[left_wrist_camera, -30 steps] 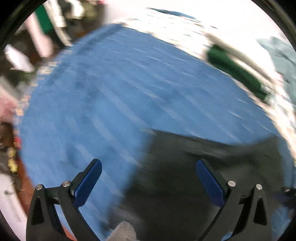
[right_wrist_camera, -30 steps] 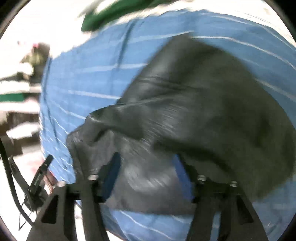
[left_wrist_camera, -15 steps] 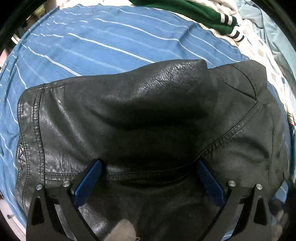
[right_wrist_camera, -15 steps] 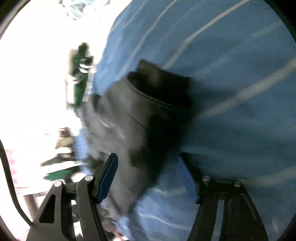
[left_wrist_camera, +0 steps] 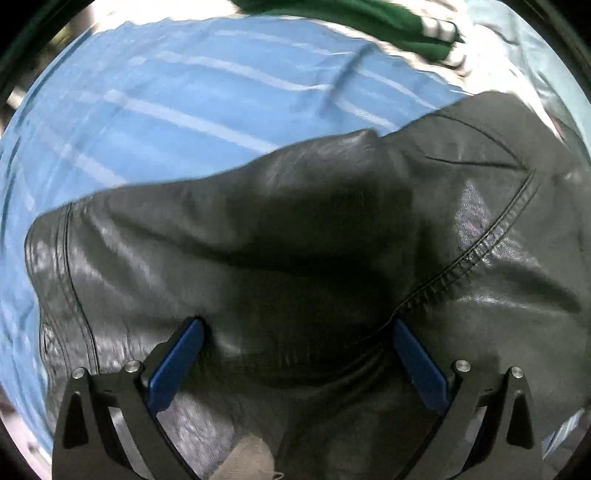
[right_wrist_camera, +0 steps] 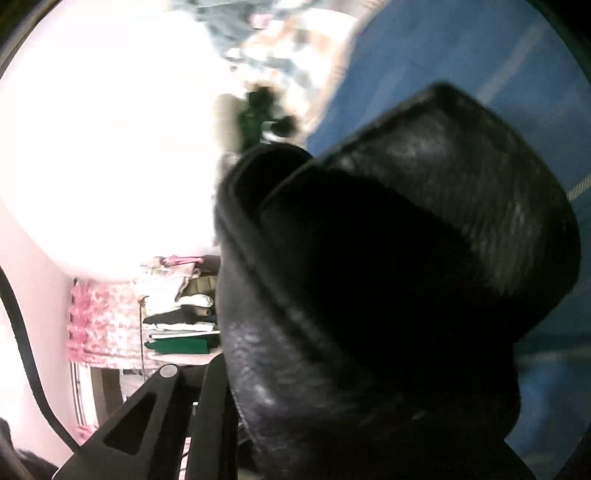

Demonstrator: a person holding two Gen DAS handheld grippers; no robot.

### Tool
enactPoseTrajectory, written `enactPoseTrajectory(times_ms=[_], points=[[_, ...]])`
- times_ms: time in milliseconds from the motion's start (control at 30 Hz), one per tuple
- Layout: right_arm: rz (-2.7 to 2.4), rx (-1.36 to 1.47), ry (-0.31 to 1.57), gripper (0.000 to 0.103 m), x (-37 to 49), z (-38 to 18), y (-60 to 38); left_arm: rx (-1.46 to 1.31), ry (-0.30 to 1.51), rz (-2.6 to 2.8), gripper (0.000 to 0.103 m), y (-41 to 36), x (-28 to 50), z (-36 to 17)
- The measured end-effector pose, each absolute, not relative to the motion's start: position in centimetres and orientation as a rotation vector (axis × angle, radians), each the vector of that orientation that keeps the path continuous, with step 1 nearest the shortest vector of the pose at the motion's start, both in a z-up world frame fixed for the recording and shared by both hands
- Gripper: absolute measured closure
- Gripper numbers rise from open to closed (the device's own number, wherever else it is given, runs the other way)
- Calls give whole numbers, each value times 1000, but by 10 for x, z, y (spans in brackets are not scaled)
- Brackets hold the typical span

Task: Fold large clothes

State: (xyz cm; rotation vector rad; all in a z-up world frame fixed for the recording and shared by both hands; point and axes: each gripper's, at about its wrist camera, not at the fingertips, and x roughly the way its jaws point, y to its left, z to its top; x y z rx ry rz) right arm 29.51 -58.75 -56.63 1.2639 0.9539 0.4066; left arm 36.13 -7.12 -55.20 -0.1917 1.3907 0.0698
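A black leather jacket (left_wrist_camera: 295, 236) lies crumpled on a blue striped sheet (left_wrist_camera: 184, 110). My left gripper (left_wrist_camera: 295, 332) is open, its blue pads spread wide just over the jacket's middle fold. In the right wrist view a thick fold of the same jacket (right_wrist_camera: 388, 258) fills the frame and hangs in front of the camera, lifted off the sheet (right_wrist_camera: 480, 44). It hides the right gripper's tips; only the left finger (right_wrist_camera: 207, 398) shows, pressed against the leather.
A green garment with white stripes (left_wrist_camera: 369, 18) lies at the far edge of the bed. Stacked folded clothes (right_wrist_camera: 181, 317) sit on a shelf beyond the bed's side. A pink patterned cloth (right_wrist_camera: 99, 321) hangs there.
The right gripper has closed in on the jacket's edge and lifted it, so leather now fills its view. The left gripper has stayed open over the jacket, drifting slightly.
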Motion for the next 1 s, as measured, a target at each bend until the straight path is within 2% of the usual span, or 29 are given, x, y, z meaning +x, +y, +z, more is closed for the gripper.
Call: enactPoseTrajectory(times_ms=[167, 333, 467, 533, 633, 767, 867, 933, 1000], points=[[360, 1171, 882, 85, 287, -509, -593, -179, 1372, -153, 0, -121, 407, -553], [281, 948, 881, 84, 294, -451, -591, -190, 1378, -233, 0, -151, 438, -545], [308, 824, 916, 85, 295, -421, -568, -289, 1335, -72, 0, -103, 413, -510], [350, 699, 952, 85, 301, -399, -525, -372, 1307, 47, 0, -58, 381, -489], [417, 543, 1000, 85, 307, -386, -451, -502, 1298, 185, 0, 10, 319, -488], [529, 390, 1078, 85, 306, -403, -348, -588, 1308, 412, 0, 73, 234, -492], [594, 242, 1207, 85, 299, -445, -259, -603, 1340, 534, 0, 105, 187, -506], [612, 114, 1357, 83, 289, -497, -202, -636, 1353, 588, 0, 118, 163, -513], [619, 23, 1478, 70, 288, -531, -171, -669, 1343, 625, 0, 127, 143, -514]])
